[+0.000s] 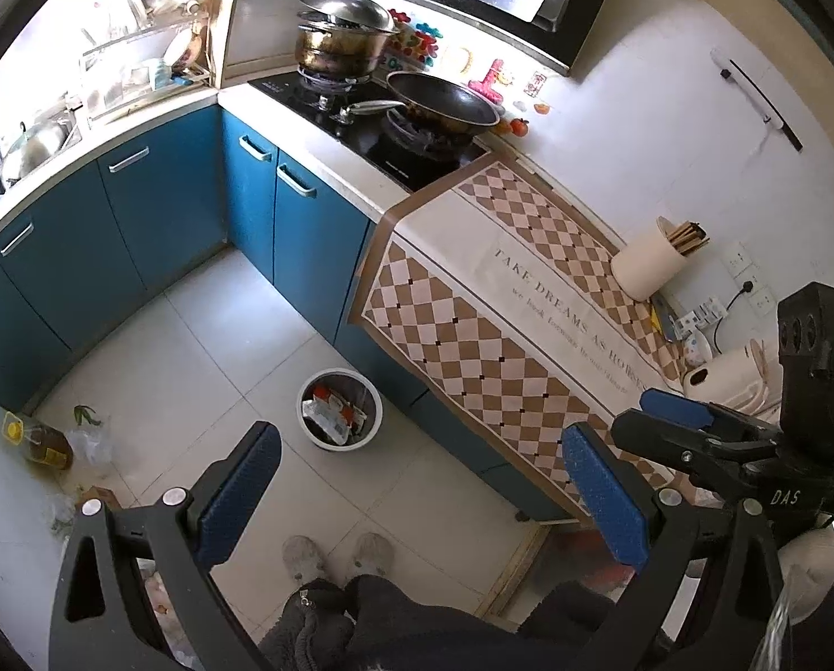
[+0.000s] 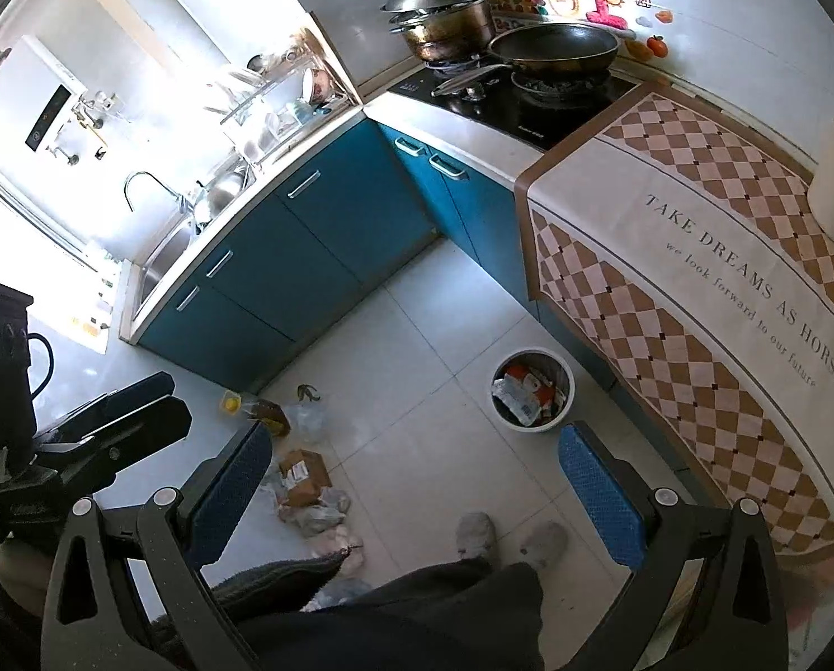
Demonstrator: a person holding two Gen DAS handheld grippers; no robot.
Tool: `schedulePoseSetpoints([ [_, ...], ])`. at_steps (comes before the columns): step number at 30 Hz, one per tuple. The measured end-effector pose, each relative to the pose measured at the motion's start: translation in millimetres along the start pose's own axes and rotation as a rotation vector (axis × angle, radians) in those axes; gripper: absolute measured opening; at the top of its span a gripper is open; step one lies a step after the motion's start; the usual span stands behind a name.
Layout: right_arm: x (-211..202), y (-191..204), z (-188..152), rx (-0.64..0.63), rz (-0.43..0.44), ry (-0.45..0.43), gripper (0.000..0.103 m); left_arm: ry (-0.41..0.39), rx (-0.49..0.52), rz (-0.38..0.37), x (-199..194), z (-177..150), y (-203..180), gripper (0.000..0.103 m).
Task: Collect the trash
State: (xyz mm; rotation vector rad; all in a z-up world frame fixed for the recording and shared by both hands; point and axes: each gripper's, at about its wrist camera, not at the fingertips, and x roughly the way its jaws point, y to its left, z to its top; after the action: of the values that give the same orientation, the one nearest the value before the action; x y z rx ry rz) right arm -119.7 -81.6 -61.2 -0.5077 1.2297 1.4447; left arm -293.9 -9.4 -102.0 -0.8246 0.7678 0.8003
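- Right wrist view: both grippers hang high over the floor, right gripper (image 2: 417, 503) and left gripper (image 1: 417, 497) alike with jaws spread wide, holding nothing.
- Risk — reaching down, a jaw could knock the oil bottle (image 2: 265, 411) standing beside the litter.
- Trash pile (image 2: 310, 497) — a cardboard box and crumpled plastic bags — lies left of the feet; the bin (image 2: 533, 391), part full, sits by the worktop (image 2: 584, 190).

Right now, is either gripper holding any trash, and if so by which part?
Nothing is held. The left gripper and right gripper both have their jaws spread wide with only the tiled floor showing between them.
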Motion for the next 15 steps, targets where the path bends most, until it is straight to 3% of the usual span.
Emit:
schedulePoseSetpoints([
  [15,8.9,0.9,1.4,0.009,0.008,0.042,0.103,0.058,0.011,-0.006,11.5,-2.6,-5.4,0.103],
])
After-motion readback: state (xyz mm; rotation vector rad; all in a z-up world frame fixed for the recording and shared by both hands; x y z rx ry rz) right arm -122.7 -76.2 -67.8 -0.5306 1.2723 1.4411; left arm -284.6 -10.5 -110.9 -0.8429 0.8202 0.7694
